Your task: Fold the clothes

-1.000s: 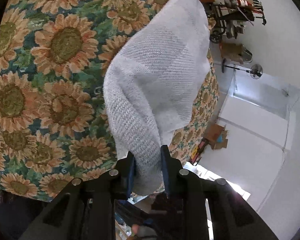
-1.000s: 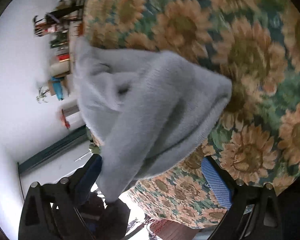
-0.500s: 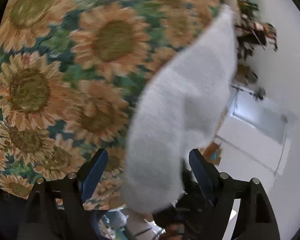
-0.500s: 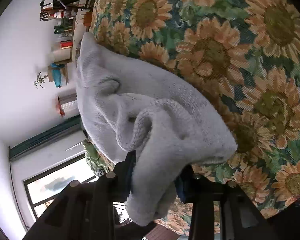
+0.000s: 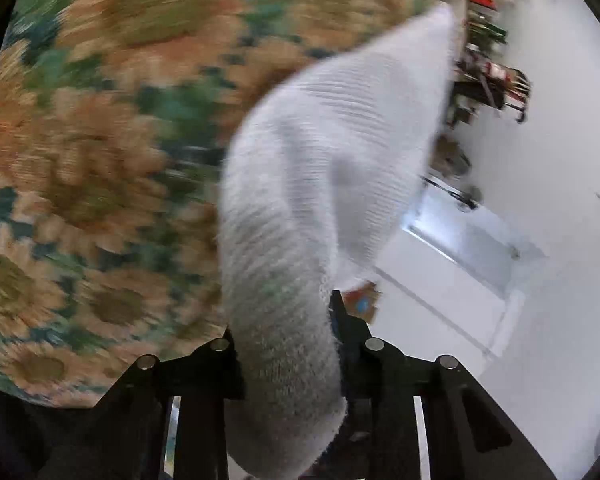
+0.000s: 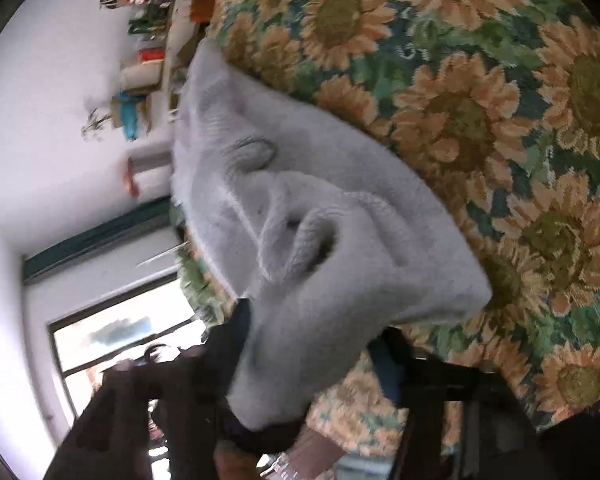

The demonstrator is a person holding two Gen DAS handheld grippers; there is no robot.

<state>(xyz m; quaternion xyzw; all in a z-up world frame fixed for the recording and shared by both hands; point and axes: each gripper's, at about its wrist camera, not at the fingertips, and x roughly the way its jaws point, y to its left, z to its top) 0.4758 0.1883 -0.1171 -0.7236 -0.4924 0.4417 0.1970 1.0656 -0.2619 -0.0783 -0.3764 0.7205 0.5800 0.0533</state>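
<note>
Grey knit garment (image 5: 324,184) hangs bunched over the sunflower-cloth table (image 6: 480,92), lifted by one end from each side. Left gripper (image 5: 288,320): fingers just closed, pinching a thick roll of fabric. Right gripper (image 6: 312,340): fingers just widened, a wad of cloth between them; blur hides whether they press it. To fold well, I judge: re-pinch single edges rather than wads, pull taut, lay flat on the table.

Left tool (image 5: 286,316) clamping white knit garment (image 5: 332,168), sunflower cloth (image 5: 100,160)
</note>
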